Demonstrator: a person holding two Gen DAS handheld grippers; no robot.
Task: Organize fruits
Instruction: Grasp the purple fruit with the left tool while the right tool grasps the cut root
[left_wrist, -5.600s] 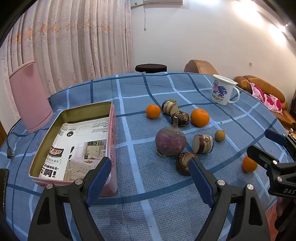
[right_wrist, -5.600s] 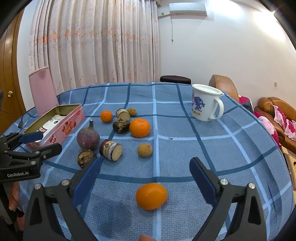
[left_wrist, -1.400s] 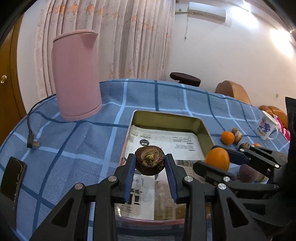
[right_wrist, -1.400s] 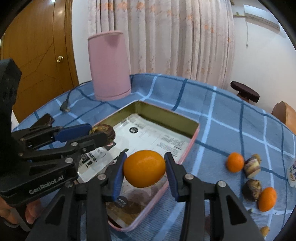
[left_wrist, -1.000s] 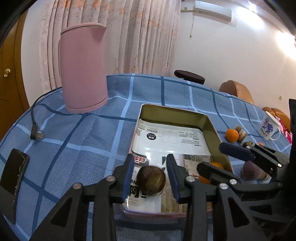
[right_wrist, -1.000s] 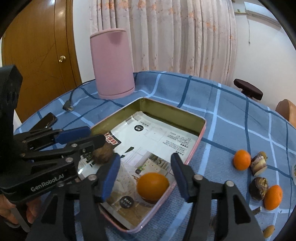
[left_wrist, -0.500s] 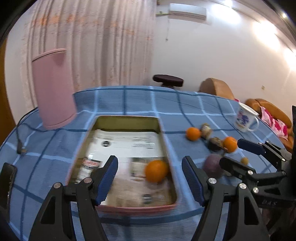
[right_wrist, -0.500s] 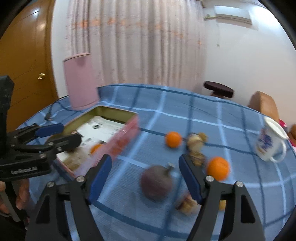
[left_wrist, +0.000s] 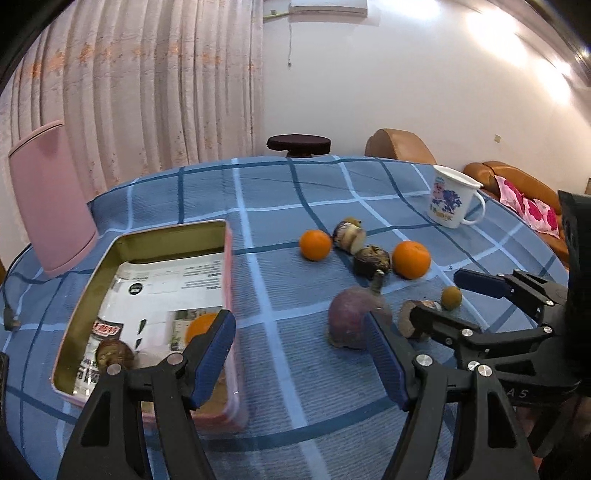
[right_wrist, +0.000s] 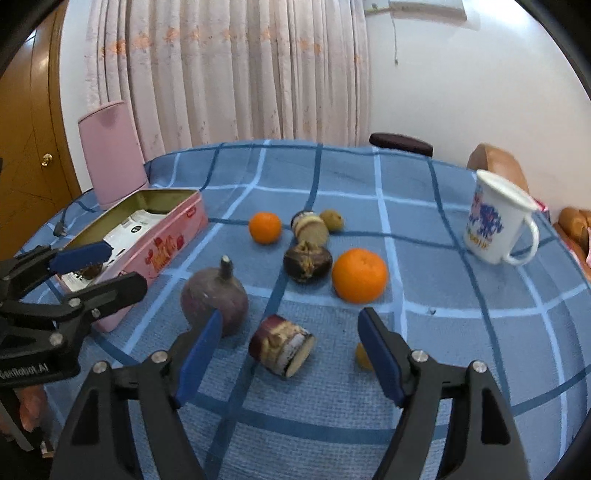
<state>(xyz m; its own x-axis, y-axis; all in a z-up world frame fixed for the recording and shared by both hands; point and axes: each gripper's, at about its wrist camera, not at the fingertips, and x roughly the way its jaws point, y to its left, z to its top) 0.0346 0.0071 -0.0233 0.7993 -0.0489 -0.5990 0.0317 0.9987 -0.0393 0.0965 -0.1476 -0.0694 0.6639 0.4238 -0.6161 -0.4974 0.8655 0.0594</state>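
Observation:
A pink tin box (left_wrist: 229, 266) (right_wrist: 162, 243) lined with paper holds an orange (left_wrist: 199, 326) and a brown fruit (left_wrist: 114, 352). On the blue checked cloth lie a big purple fruit (left_wrist: 351, 321) (right_wrist: 214, 301), a cut brown piece (right_wrist: 282, 349), two oranges (right_wrist: 359, 275) (right_wrist: 265, 227), a dark fruit (right_wrist: 307, 261) and small ones. My left gripper (left_wrist: 301, 354) is open and empty between the box and the purple fruit. My right gripper (right_wrist: 290, 349) is open and empty, with the cut piece between its fingers' line.
A white printed mug (right_wrist: 496, 229) stands at the right. A pink kettle (right_wrist: 110, 151) with a cable stands behind the box. A dark phone lies at the left table edge (left_wrist: 3, 373). Sofas and a stool lie beyond the table.
Both grippers let go of the orange and the brown fruit in the box, opened, and swung right toward the loose fruit on the cloth.

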